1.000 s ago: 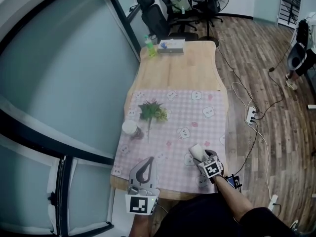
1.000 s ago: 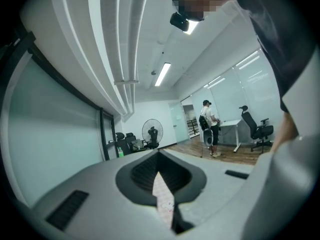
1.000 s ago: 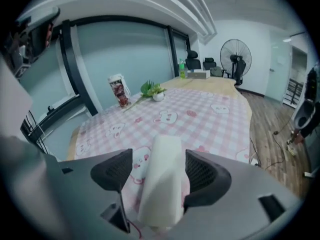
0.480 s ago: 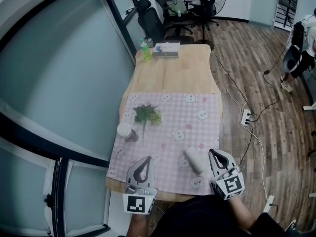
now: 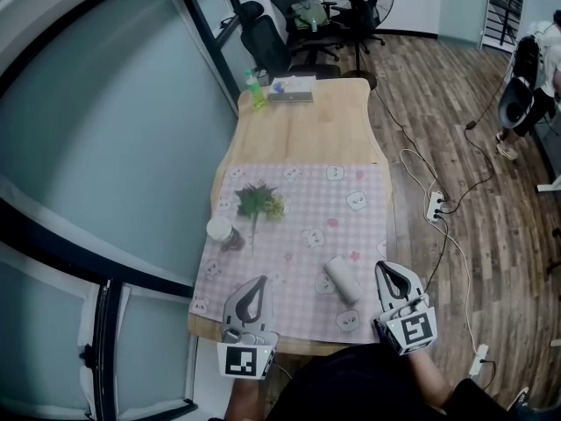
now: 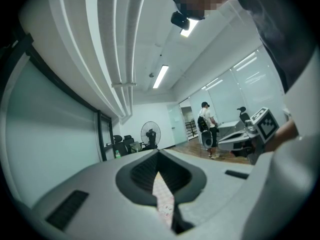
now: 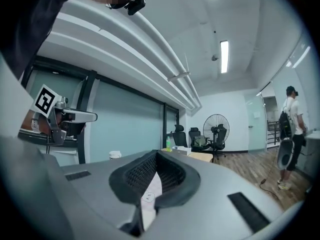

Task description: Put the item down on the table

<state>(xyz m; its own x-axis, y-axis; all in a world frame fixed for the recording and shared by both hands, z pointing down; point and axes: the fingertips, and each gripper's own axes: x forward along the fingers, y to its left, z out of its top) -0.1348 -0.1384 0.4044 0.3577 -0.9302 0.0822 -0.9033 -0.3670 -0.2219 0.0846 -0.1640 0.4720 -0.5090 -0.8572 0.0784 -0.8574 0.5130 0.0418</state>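
A white cylindrical roll (image 5: 342,280) lies on its side on the pink checked cloth (image 5: 298,196), near the table's front right. My right gripper (image 5: 392,270) hovers just right of it, apart from it, jaws shut with nothing between them. In the right gripper view my right gripper (image 7: 156,158) shows closed jaws and only a sliver of cloth below. My left gripper (image 5: 257,282) is at the front left edge, shut and empty. The left gripper view shows my left gripper (image 6: 159,159) with its jaws together.
A green plant sprig (image 5: 259,202) and a white-lidded jar (image 5: 220,230) sit on the cloth's left side. A green bottle (image 5: 254,90) and a flat box (image 5: 291,87) stand at the wooden table's (image 5: 307,134) far end. A power strip (image 5: 434,207) and cables lie on the floor at right.
My right gripper let go of the white roll, drew back toward the near right corner and shut. The roll now lies on the cloth. The left gripper stayed put.
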